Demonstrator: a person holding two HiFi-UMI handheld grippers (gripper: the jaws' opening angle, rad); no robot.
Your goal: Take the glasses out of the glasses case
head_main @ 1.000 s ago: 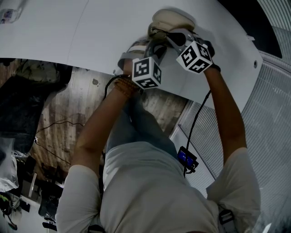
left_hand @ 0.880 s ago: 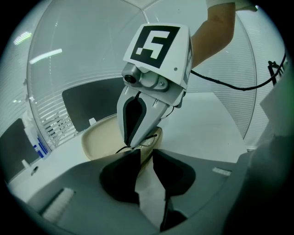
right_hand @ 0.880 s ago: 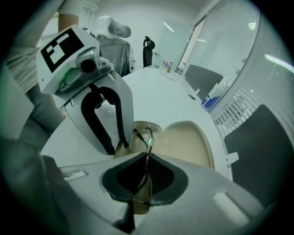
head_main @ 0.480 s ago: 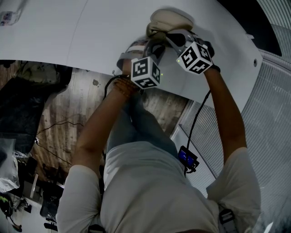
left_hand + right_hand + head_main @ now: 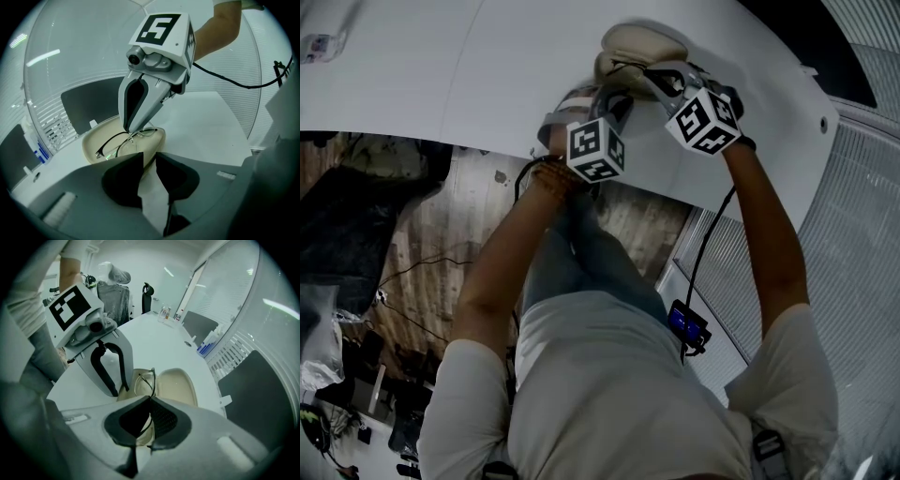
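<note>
While right tongs (image 5: 149, 398) pinch one glasses (image 5: 151, 377), one case (image 5: 180, 387) lies open.

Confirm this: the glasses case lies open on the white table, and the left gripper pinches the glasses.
Wrong gripper: the right gripper pinches the glasses, as the right gripper view shows. The glasses case does lie open on the white table.

Glasses (image 5: 123, 143) partly inside the glasses case (image 5: 89, 143) — the case lies on the table (image 5: 201, 122).
</note>
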